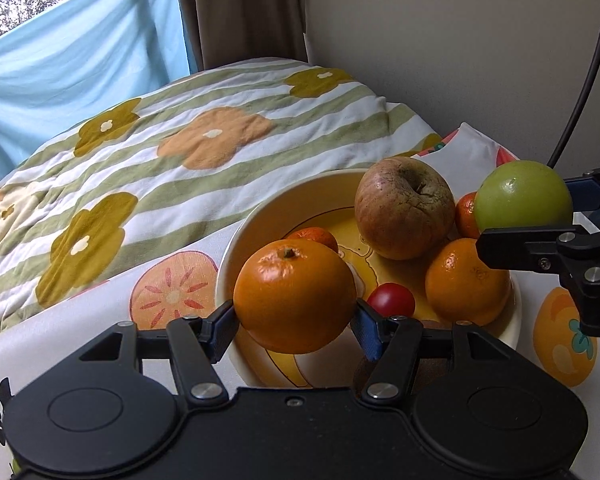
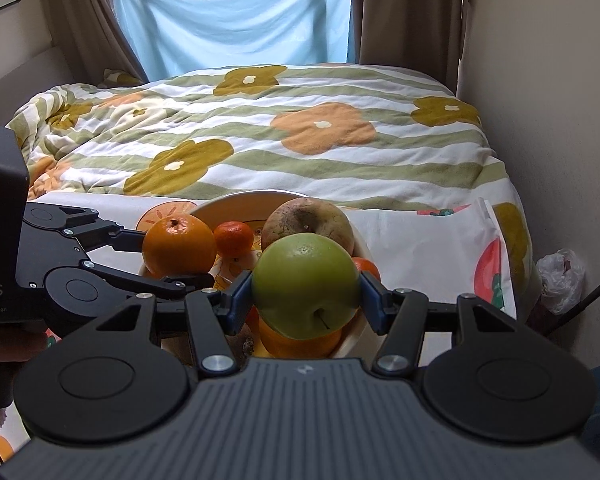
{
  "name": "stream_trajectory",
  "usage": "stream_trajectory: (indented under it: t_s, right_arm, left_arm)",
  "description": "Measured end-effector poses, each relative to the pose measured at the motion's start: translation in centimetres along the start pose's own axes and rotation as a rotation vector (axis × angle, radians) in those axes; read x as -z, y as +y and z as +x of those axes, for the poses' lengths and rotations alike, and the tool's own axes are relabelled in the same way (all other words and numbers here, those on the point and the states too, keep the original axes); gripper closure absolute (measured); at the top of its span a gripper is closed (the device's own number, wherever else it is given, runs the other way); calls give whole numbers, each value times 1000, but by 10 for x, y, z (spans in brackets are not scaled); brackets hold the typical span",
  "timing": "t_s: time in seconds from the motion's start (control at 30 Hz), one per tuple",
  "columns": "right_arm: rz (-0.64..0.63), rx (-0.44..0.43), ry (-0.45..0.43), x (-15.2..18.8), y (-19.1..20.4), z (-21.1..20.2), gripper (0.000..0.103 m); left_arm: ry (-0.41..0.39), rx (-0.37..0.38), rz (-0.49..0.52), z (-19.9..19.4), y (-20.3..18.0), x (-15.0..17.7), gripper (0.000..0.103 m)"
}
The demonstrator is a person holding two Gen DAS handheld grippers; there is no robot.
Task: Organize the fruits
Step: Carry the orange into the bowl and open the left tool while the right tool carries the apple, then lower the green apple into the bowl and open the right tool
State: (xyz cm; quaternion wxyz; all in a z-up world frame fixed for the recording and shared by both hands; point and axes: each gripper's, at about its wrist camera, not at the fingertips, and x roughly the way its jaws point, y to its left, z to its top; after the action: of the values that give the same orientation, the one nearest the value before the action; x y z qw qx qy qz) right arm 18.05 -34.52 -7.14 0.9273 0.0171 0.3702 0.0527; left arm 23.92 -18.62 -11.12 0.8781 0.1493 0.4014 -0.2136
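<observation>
My left gripper (image 1: 295,322) is shut on a large orange (image 1: 295,295) and holds it above the near rim of a cream bowl (image 1: 236,236). My right gripper (image 2: 306,300) is shut on a green apple (image 2: 306,286), held over the bowl's right side; it also shows in the left wrist view (image 1: 523,196). In the bowl lie a brownish apple (image 1: 405,208), an orange (image 1: 466,280), small mandarins (image 1: 314,237) and a red cherry tomato (image 1: 391,298). A brown kiwi (image 2: 242,342) is partly hidden under the right gripper.
The bowl stands on a white cloth with fruit prints (image 1: 172,292). Behind it lies a bed with a striped flower quilt (image 2: 300,136). A wall (image 2: 548,120) is close on the right, with a plastic bag (image 2: 560,280) and a black cable (image 1: 584,80).
</observation>
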Motion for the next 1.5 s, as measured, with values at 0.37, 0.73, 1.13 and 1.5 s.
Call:
stream_trajectory:
  t_s: [0.37,0.73,1.13,1.5]
  right_arm:
    - [-1,4,-6,-1,4,-5,32]
    - [-32,-39,-7,-6,28,6,32]
    - [-72,-54,7,-3,45,37,32]
    - [-63,-37,-48,0,44,26,0]
  left_arm:
    - [-49,-45,-20,-30,15,5,7]
    - [-36,-66,-109,-58,34,28,6]
    - [-28,-104,-148,-79,43,48,6]
    - [-28,-122,-161,-86,40,54,6]
